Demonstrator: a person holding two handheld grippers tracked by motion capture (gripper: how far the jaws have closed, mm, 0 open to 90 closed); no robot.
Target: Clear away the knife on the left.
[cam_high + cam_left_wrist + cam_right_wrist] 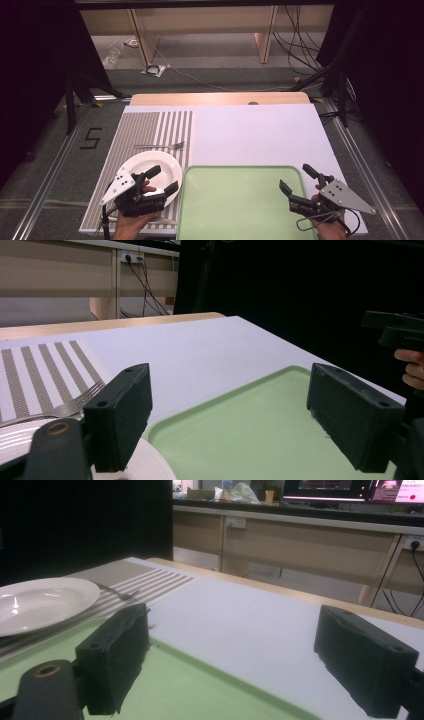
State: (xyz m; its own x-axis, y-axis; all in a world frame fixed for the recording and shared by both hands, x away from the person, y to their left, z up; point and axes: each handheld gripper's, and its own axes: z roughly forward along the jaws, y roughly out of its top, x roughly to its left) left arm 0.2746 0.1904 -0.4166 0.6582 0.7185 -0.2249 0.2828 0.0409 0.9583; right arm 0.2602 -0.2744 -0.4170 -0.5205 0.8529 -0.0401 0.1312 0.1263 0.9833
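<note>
Fork (162, 146): lying crosswise on the stripes, just ahead of the left gripper (164, 179) – tines pointing toward the right gripper's (295, 176) side.
Striped mat (145, 127): spreading out beneath the left gripper and ahead of it.
White sheet (255, 135): stretching ahead of the right gripper, bare.
Wooden edge (215, 98): showing beyond the sheet, far ahead of both grippers.
Cables (295, 45): trailing over the floor – well beyond the right gripper.
</note>
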